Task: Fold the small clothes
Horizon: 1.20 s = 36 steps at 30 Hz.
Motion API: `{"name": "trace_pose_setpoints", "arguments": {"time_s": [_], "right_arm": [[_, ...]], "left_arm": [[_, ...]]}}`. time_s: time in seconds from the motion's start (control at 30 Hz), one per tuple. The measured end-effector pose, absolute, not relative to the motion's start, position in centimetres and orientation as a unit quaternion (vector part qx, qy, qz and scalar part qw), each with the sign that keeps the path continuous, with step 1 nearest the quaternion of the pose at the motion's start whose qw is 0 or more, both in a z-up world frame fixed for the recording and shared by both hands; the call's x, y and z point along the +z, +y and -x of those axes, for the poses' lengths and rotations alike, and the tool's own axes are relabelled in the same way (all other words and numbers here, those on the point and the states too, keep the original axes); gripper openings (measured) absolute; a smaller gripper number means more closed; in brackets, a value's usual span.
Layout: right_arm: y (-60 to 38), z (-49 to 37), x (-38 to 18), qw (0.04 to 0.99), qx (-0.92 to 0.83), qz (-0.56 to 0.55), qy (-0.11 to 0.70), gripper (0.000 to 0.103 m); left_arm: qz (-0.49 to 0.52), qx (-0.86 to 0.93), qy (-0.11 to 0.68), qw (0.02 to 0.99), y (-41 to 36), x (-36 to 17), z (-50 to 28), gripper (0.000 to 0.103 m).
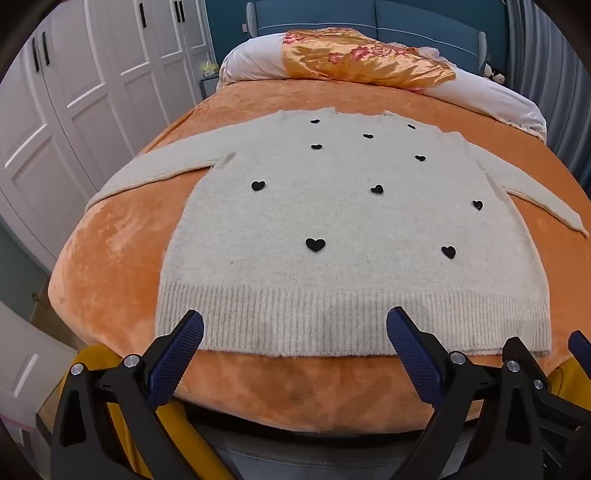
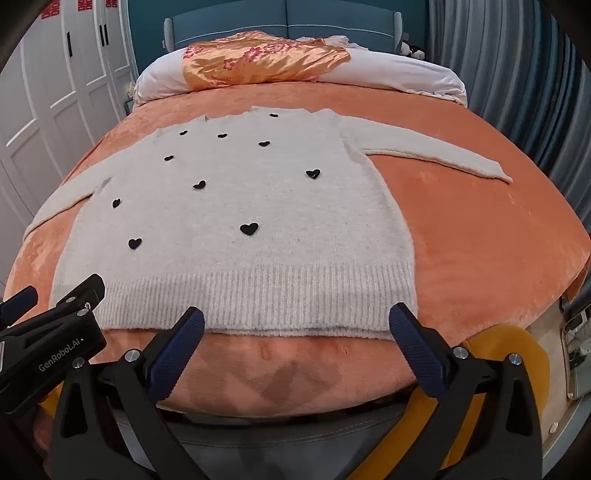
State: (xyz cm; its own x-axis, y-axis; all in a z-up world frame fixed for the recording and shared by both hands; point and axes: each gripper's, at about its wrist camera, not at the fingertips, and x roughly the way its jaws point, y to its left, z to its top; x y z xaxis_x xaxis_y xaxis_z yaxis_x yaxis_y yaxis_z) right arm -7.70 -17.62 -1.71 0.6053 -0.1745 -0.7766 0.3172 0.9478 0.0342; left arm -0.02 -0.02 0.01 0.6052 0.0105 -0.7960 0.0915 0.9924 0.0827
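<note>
A fuzzy white sweater [image 1: 332, 229] with little black hearts is laid flat on the soft orange blanket [image 1: 122, 258]. The left gripper [image 1: 295, 328] and right gripper [image 2: 296, 325] are spread wide, empty, by its ribbed hem. White cupboards [image 1: 74, 92] are seen best from the left; the whole right sleeve [image 2: 436, 155] only from the right.

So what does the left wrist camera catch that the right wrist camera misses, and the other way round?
Only the left wrist view shows the tissue box beside the bed, and the left tool head-on, open and empty.

Only the right wrist view shows the red paper cut-outs on the wardrobe doors, the whole right sleeve to its cuff, and the right tool head-on, also open and empty.

Both show the cream sweater with black hearts lying flat on the orange blanket, the satin quilt, the white wardrobe and the blue headboard.
</note>
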Motion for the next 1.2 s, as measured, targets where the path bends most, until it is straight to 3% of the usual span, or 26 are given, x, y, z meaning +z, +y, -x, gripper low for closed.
{"name": "trace_pose_setpoints", "arguments": {"time_s": [1.2], "right_arm": [[-17.22,7.97,-1.44,0.892,-0.140,-0.079,0.422,0.098]], "left_arm": [[-0.062,-0.024,0.447,0.892,0.36,-0.30,-0.03,0.094]]}}
